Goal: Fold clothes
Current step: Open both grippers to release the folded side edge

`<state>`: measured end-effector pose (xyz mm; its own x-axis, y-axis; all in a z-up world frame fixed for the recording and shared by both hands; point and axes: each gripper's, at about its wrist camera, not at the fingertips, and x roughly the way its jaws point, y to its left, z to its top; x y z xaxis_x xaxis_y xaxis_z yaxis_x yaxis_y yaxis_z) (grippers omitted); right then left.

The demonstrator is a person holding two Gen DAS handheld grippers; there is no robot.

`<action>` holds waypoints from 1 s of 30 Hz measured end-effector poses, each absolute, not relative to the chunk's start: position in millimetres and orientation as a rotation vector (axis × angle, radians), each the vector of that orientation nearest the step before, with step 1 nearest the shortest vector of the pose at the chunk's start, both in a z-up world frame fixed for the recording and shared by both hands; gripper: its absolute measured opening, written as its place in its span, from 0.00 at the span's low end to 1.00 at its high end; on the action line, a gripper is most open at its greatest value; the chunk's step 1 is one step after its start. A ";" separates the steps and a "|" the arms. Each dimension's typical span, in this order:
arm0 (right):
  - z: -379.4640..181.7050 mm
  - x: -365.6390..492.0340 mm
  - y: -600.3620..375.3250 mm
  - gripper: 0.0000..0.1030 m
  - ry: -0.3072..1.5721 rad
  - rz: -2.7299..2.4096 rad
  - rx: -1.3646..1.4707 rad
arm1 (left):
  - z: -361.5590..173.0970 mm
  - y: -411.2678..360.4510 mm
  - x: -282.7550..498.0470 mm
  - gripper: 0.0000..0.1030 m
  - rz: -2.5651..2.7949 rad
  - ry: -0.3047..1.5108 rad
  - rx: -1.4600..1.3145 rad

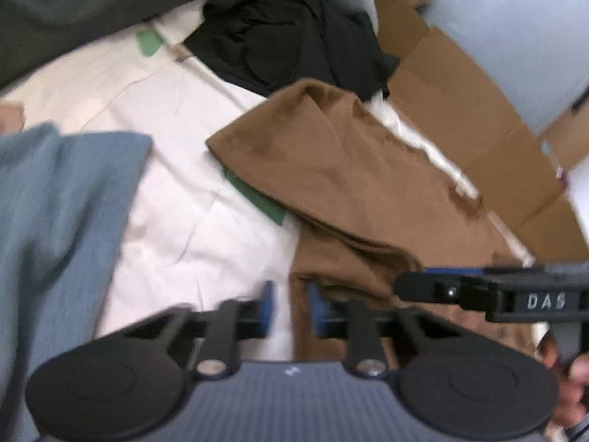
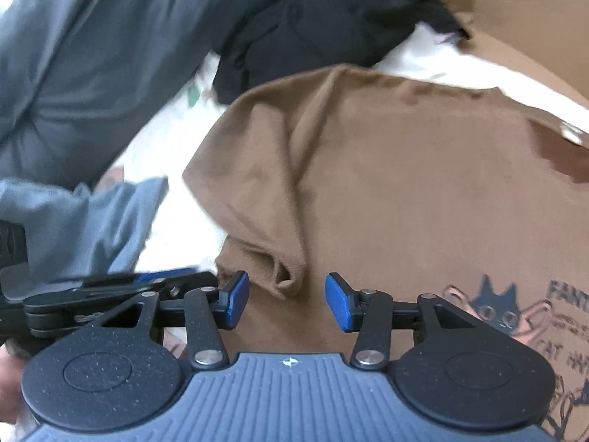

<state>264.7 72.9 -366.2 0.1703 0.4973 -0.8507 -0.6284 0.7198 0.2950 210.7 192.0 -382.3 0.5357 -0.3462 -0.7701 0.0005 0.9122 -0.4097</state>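
Brown T-shirt [image 2: 386, 184] lies spread on the white bed sheet [image 1: 176, 199], directly ahead of and below both tools, with its printed cat graphic [image 2: 497, 305] toward the lower right of the right wrist view. Its long axis appears to run from the near lower edge up toward the black garment [image 1: 294, 37] and the cardboard [image 1: 478, 110] at the far side; 1 sleeve [image 2: 257, 228] lies folded inward, ending in a bunched cuff just ahead of the right hand-held gripper [image 2: 287, 302]. That tool stands about half spread, with nothing between its blue pads [image 2: 340, 305], which are clear of the cloth. The left hand-held gripper [image 1: 291, 307] is narrowed to a small gap over the shirt's left edge; blur prevents confirming whether fabric is pinched, and none is visibly clamped. Judged from position, the right tool is nearer the sleeve fold and the shirt body, while the left tool sits at the boundary between shirt and sheet. A blue-grey garment [image 1: 62, 202] lies well apart to the left.
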 end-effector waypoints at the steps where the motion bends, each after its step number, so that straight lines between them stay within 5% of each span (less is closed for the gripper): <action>1: -369.2 265.8 77.8 0.51 1.153 0.804 -0.160 | -383.0 188.4 212.9 0.12 -0.220 0.994 -0.361; 4: -371.9 268.0 84.1 0.44 1.140 0.785 -0.185 | -383.4 179.9 218.2 0.12 -0.242 0.993 -0.315; 8: -378.5 270.9 85.3 0.09 1.148 0.759 -0.191 | -384.1 174.2 222.5 0.13 -0.235 0.999 -0.267; 11: -375.9 271.2 75.9 0.07 1.130 0.739 -0.168 | -383.3 172.5 222.3 0.10 -0.228 1.000 -0.248; 22: -391.9 255.1 56.2 0.06 1.176 0.663 -0.077 | -379.9 175.5 221.4 0.07 -0.220 1.040 -0.251; 26: -394.8 252.9 54.7 0.10 1.185 0.628 -0.026 | -363.7 192.0 222.4 0.22 -0.252 1.057 -0.321; 30: -384.3 249.5 51.8 0.30 1.166 0.614 -0.014 | -344.2 202.8 223.8 0.41 -0.219 0.985 -0.294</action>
